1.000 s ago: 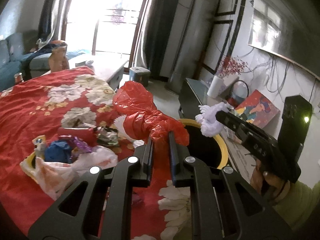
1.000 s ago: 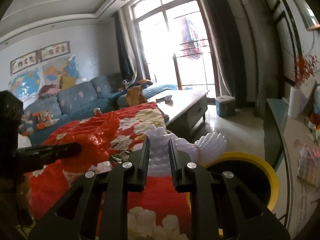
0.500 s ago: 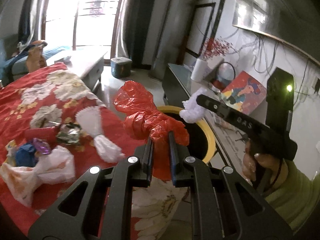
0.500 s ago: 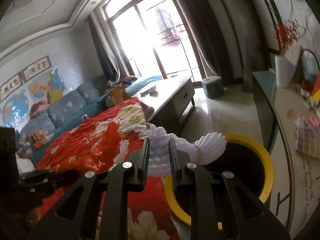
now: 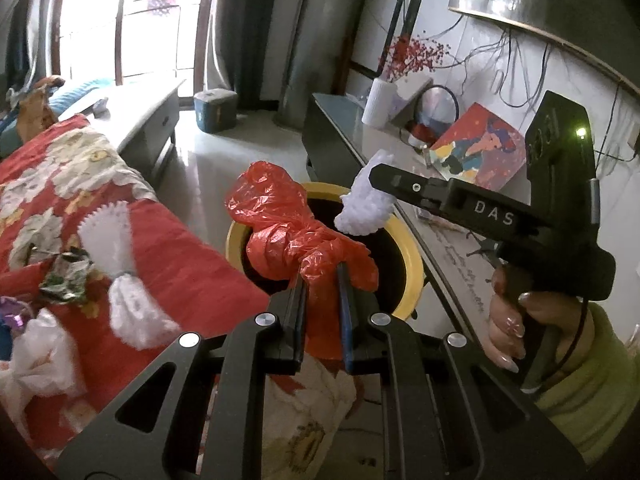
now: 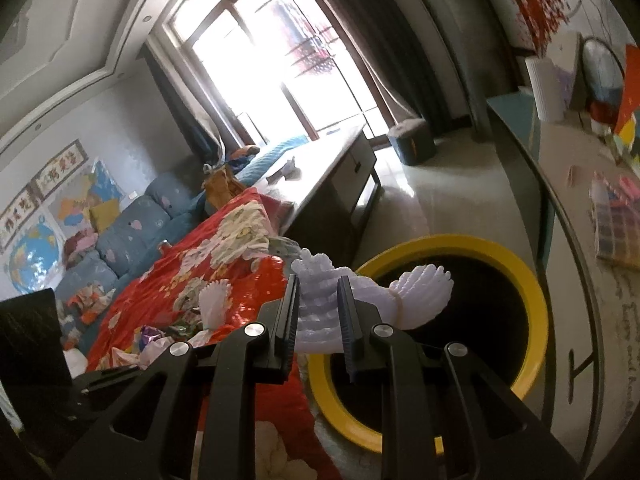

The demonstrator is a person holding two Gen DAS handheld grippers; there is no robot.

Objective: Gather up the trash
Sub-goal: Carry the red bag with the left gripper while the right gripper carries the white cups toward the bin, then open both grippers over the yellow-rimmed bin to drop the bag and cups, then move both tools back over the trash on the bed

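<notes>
My left gripper (image 5: 322, 276) is shut on a crumpled red plastic bag (image 5: 288, 220), which hangs over the near rim of the yellow-rimmed bin (image 5: 412, 256). My right gripper (image 6: 318, 288) is shut on a white foam fruit net (image 6: 416, 296). In the left wrist view that same white foam net (image 5: 364, 208) shows at the right gripper's tip, above the bin's dark opening. The bin (image 6: 532, 292) stands on the floor between the red flowered table and a dark cabinet. A person's hand (image 5: 508, 320) grips the right tool's handle.
More litter lies on the red flowered tablecloth (image 5: 180, 248): another white foam net (image 5: 116, 256), a shiny wrapper (image 5: 66, 276) and a white plastic bag (image 5: 36, 356). A glass-topped cabinet (image 5: 356, 136) with a white vase (image 5: 376, 104) stands at right. A low white table (image 6: 328, 160) is beyond.
Both grippers have swung right and down from over the table towards the bin. The red bag now hangs at the rim and the foam net is over the opening. Both grips are unchanged.
</notes>
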